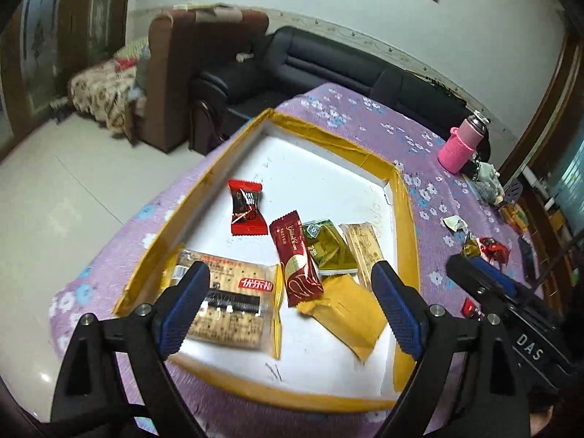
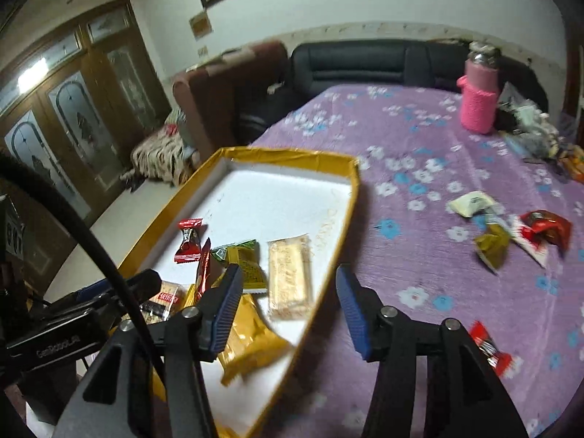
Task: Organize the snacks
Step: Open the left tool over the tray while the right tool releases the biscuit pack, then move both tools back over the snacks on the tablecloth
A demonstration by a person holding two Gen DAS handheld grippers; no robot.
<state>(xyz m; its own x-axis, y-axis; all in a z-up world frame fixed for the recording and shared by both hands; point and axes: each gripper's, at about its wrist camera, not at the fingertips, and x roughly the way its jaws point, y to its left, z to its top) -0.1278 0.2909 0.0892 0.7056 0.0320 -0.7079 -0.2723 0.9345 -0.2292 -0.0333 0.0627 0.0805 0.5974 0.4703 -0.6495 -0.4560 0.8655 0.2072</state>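
Observation:
A shallow gold-rimmed box with a white floor (image 1: pixel 299 168) (image 2: pixel 284 197) lies on the purple flowered table. It holds several snacks: a cracker pack (image 1: pixel 233 299), a red candy (image 1: pixel 246 206), a dark red bar (image 1: pixel 296 259), a green packet (image 1: pixel 325 246), a beige wafer bar (image 1: pixel 363 248) (image 2: pixel 290 277) and a yellow packet (image 1: pixel 346 310) (image 2: pixel 248 335). My left gripper (image 1: pixel 288 310) is open and empty above the box's near end. My right gripper (image 2: pixel 288 314) is open and empty over the box's right rim. Loose snacks (image 2: pixel 511 233) and a red candy (image 2: pixel 489 346) lie on the cloth to the right.
A pink-sleeved bottle (image 2: pixel 479 95) (image 1: pixel 461 146) stands at the far right of the table, with clutter (image 2: pixel 536 127) beside it. A dark sofa (image 2: pixel 365 62) and a brown armchair (image 1: pixel 175 73) stand behind the table. The floor lies to the left.

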